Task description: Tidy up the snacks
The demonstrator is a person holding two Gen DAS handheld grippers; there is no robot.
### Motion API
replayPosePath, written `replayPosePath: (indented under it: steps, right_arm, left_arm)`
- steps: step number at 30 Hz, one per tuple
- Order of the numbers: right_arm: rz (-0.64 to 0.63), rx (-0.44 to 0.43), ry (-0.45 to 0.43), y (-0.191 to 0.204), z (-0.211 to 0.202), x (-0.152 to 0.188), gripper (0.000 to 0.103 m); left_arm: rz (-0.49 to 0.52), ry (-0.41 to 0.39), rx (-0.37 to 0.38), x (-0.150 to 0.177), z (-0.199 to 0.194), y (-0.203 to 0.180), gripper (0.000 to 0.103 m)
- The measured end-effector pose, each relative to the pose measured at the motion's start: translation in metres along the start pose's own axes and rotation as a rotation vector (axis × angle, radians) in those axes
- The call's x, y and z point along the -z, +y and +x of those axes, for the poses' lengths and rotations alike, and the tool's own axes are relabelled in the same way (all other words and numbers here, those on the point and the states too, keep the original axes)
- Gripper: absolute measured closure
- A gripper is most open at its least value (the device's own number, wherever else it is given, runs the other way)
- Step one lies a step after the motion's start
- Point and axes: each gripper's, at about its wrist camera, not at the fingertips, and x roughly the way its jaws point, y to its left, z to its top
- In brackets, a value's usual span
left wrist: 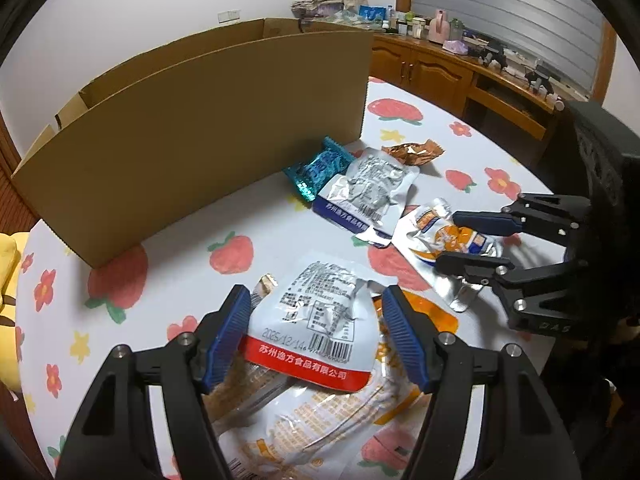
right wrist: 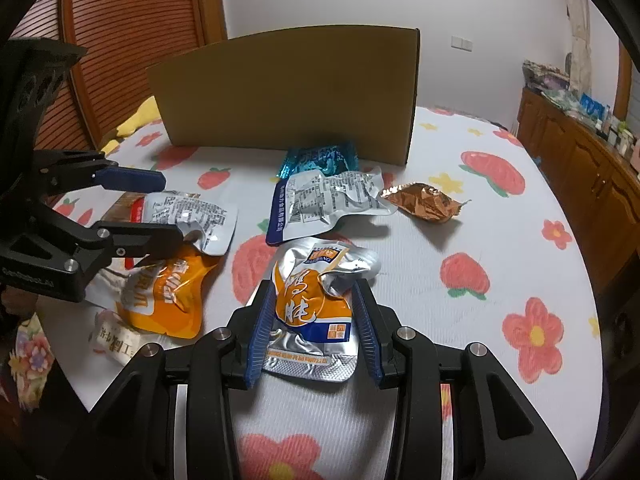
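The right gripper (right wrist: 314, 322) is clamping a crinkled silver-and-orange foil snack pouch (right wrist: 320, 308), its blue ribbed pads (right wrist: 262, 332) pressing the pouch's two sides while the pouch is lying on the white bedsheet printed with red strawberries and flowers (right wrist: 500, 240). The left gripper (left wrist: 316, 336) is hovering with its jaws apart over a white-and-silver snack pouch with a red bottom band (left wrist: 312, 320), one pad on either side and neither visibly pressing it; that pouch is resting on top of a larger orange-and-white snack bag (left wrist: 328, 416). Farther back, a silver pouch with a dark blue band (left wrist: 364, 196) is lying flat, overlapping a shiny teal foil packet (left wrist: 316, 168) just in front of the open brown cardboard box (left wrist: 200, 140). A small copper-coloured foil wrapper (left wrist: 414, 152) is sitting beside them, near the box's corner. Beyond the bed, a wooden cabinet (left wrist: 440, 72) is carrying bottles and clutter.
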Motion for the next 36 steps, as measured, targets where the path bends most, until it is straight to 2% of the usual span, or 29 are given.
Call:
replayPosePath:
  steps: [7, 11, 23, 36]
  right_arm:
    - [-0.001, 0.001, -0.001, 0.001, 0.000, 0.000, 0.065]
    - [-0.001, 0.001, -0.001, 0.001, 0.000, 0.001, 0.065]
    - [0.000, 0.001, -0.001, 0.001, 0.000, 0.001, 0.065]
    - [-0.001, 0.001, -0.002, 0.001, 0.000, 0.001, 0.065]
  left_arm:
    - [0.044, 0.054, -0.017, -0.003, 0.012, -0.008, 0.035]
    - [0.080, 0.052, -0.053, -0.004, 0.017, -0.012, 0.035]
    - [0.081, 0.063, -0.046, -0.008, 0.026, -0.011, 0.037]
    - [0.017, -0.003, -0.030, -0.005, 0.008, -0.001, 0.038]
